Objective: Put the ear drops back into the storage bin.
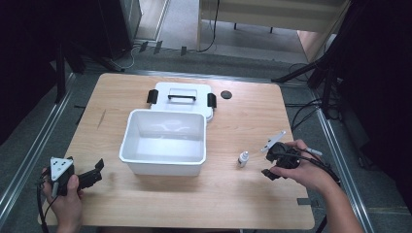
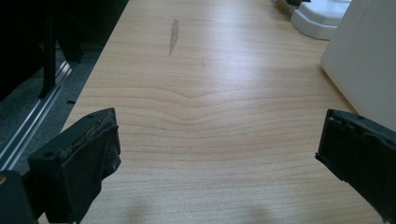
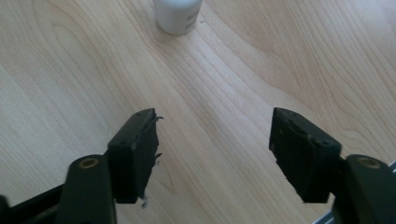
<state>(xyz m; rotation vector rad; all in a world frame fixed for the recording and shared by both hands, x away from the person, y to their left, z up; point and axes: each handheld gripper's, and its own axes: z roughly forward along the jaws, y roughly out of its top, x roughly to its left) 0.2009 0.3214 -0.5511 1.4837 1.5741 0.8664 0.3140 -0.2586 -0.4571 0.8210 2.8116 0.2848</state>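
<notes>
White bin [image 1: 163, 141] mid-table, bottle [image 1: 243, 158] near the right gripper [image 1: 278, 165]; both it and left gripper [image 1: 90, 175] gape, empty.

White open bin [image 1: 163, 141], its lid [image 1: 182, 97] just behind, small bottle [image 1: 243, 158], black disc [image 1: 226, 94] on wooden table [image 1: 243, 204].

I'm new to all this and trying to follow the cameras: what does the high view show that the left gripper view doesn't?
High view alone: the small white bottle, the black round cap, the lid's black handle, both hands, and the right gripper.

Left gripper view alone: a close look along the left gripper, jaws wide apart over bare wood.

Shared: the wooden table, the white bin, the lid's edge and the table's grey scuff.
</notes>
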